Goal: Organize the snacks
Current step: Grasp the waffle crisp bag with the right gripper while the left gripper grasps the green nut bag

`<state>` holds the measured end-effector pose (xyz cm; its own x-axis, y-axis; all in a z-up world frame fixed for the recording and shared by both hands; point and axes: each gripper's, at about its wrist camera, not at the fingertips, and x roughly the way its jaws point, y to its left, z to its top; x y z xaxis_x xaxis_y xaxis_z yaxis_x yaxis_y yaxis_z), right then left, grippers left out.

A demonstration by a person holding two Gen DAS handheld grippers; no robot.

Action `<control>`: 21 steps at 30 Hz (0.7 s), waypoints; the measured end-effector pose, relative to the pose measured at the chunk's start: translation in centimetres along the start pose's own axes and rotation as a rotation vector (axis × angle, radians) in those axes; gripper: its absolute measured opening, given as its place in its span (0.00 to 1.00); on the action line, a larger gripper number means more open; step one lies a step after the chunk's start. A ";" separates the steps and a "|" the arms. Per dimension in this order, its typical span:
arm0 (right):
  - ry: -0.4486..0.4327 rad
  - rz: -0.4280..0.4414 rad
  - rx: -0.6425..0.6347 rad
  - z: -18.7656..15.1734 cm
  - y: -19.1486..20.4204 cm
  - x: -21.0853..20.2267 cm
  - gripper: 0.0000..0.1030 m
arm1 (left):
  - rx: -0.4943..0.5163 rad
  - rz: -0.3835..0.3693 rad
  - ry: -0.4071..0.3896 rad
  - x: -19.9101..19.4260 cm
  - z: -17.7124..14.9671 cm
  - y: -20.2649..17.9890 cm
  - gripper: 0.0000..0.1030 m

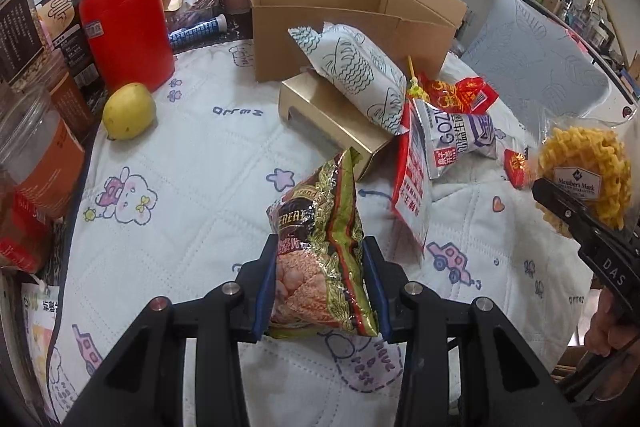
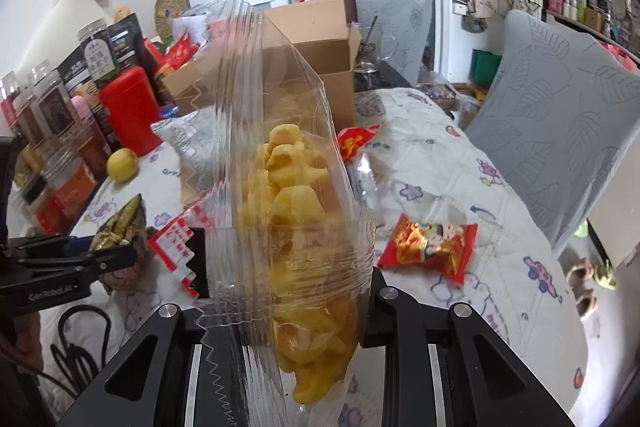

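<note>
My left gripper is shut on a green and brown cereal packet, its blue pads pressing both sides and holding it above the quilted cloth. In the right wrist view that left gripper and the cereal packet show at the left edge. My right gripper is shut on a clear bag of yellow puffed snacks, which hides most of its fingers. From the left wrist view, the right gripper and its clear bag appear at the right edge. An open cardboard box stands at the back.
A gold box, a white patterned bag, a GOZ packet and red packets lie before the cardboard box. A red canister, a lemon and jars crowd the left. One red packet lies right; grey-covered chairs stand beyond.
</note>
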<state>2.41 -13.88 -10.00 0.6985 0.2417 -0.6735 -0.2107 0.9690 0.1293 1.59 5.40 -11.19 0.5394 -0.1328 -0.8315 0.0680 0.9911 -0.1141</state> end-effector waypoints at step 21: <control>0.059 0.021 0.019 -1.7 0.4 0.6 0.26 | -0.024 0.001 0.011 1.8 -0.8 1.3 0.35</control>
<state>1.60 -13.39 -11.61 0.6521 0.2592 -0.7125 -0.2118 0.9646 0.1570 2.00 6.43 -13.30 0.5303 -0.1318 -0.8375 0.0470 0.9909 -0.1262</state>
